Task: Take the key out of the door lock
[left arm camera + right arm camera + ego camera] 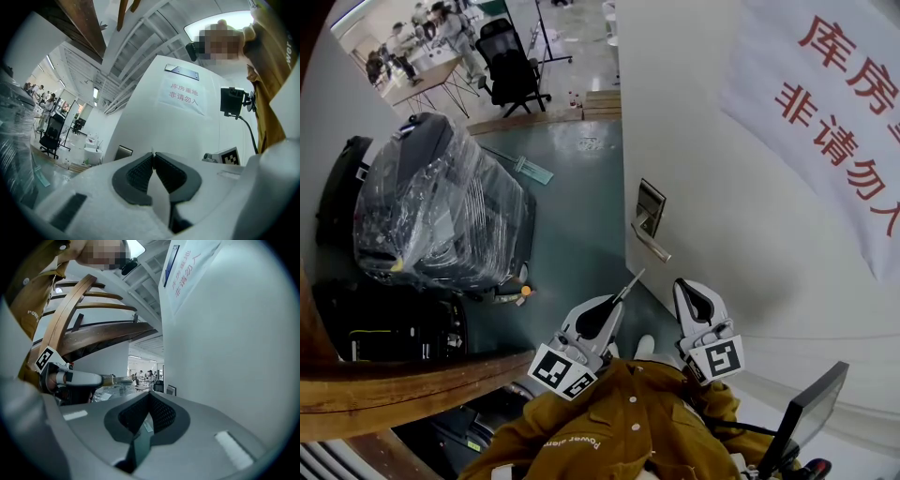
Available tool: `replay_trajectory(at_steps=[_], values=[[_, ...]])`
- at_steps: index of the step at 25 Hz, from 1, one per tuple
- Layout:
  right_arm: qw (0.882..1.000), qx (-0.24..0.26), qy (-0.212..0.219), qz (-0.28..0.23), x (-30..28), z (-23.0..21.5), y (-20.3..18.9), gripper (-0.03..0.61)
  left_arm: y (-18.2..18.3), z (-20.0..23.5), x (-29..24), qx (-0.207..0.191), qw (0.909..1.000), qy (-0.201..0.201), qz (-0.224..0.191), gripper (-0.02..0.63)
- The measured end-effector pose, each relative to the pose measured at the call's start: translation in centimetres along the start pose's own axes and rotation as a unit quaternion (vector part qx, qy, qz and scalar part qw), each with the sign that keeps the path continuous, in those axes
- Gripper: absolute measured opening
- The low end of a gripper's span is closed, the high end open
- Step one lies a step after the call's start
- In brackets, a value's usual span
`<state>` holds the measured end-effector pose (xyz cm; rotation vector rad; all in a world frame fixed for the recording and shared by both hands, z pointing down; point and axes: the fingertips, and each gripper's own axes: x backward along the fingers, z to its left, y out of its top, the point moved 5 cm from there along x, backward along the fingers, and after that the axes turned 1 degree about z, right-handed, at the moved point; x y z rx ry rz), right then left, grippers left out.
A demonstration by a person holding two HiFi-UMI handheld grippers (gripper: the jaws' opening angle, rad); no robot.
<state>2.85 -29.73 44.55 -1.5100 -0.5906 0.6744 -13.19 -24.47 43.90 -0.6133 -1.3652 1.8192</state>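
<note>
The white door (741,234) carries a metal lock plate with a lever handle (649,223); the plate also shows in the left gripper view (123,152) and the right gripper view (171,390). My left gripper (620,299) hangs below the handle, away from the door, shut on a thin metal key (634,282) that sticks out of its tip toward the lock. Only a sliver of the key shows between the pads (140,173). My right gripper (683,285) is beside it, close to the door face, shut and empty (150,395).
A white sign with red characters (848,112) hangs on the door. A black chair wrapped in plastic (441,202) stands to the left on the green floor. A curved wooden handrail (394,389) runs at lower left. An office chair (511,70) and people at a table are far back.
</note>
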Motion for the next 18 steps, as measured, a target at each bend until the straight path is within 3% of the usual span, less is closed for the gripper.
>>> replay_trajectory(at_steps=[18], values=[[1.000, -0.007, 0.021, 0.001, -0.66, 0.42, 0.00, 0.005, -0.21, 0.54, -0.32, 0.024, 0.9997, 0.006, 0.002, 0.021]])
